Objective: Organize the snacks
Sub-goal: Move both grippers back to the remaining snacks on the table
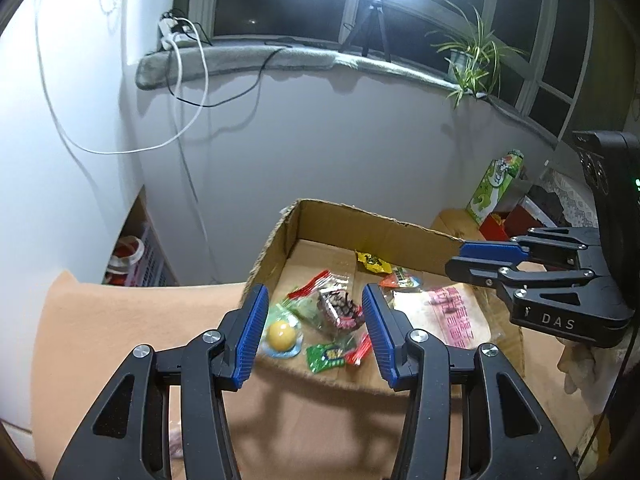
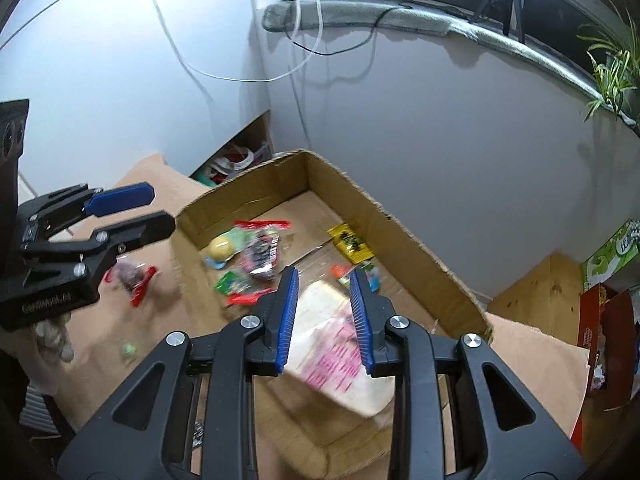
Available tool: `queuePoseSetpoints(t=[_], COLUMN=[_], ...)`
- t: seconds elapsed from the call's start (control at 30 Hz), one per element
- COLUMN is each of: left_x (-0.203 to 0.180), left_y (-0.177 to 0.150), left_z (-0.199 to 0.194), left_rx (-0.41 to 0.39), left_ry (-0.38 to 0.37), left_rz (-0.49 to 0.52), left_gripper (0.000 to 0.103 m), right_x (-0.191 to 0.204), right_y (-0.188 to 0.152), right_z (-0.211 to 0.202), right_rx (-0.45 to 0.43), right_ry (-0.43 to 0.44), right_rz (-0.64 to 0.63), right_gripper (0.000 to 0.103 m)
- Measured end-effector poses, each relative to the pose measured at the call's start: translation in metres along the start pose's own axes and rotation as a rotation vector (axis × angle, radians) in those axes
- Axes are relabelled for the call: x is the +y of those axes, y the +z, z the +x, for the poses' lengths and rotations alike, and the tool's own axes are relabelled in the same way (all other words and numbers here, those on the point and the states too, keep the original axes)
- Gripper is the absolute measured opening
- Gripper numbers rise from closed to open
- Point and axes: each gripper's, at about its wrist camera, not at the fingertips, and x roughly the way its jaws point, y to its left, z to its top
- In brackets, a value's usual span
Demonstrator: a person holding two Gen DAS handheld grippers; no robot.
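An open cardboard box [image 1: 360,216] holds several snacks: a yellow ball in a clear cup [image 1: 280,334], a dark snack in a clear red-edged wrapper [image 1: 340,308], a green packet [image 1: 326,356], a yellow packet [image 1: 372,262] and a white packet with pink print [image 1: 452,316]. My left gripper [image 1: 316,316] hovers open over the box's near left part, nothing between its pads. My right gripper [image 2: 324,308] hangs above the white packet [image 2: 340,360] with a narrow gap, holding nothing. Another red-edged dark snack [image 2: 132,276] lies outside the box on the cloth.
The box sits on a peach cloth [image 1: 100,320] against a white wall. A green carton [image 1: 496,184] and a red box [image 2: 604,332] stand to the right, with a wooden crate [image 2: 540,292] beside them. Clutter fills the gap at the left wall [image 2: 236,160].
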Motion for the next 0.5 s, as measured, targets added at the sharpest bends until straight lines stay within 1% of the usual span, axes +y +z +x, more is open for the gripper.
queuePoseSetpoints(t=[0.3,0.5], left_x=[0.022,0.04], left_y=[-0.02,-0.042], left_z=[-0.05,-0.073], left_rx=[-0.041,-0.042], left_ry=[0.027,0.047], left_rz=[-0.025,-0.059], left_gripper=[0.048,0.048], right_x=[0.047,0.075], right_y=[-0.033,-0.056], right_z=[-0.033,-0.044], right_rx=[-0.009,0.001], right_ry=[0.049,0.086], right_rz=[-0.071,-0.104], right_gripper=[0.028,0.028])
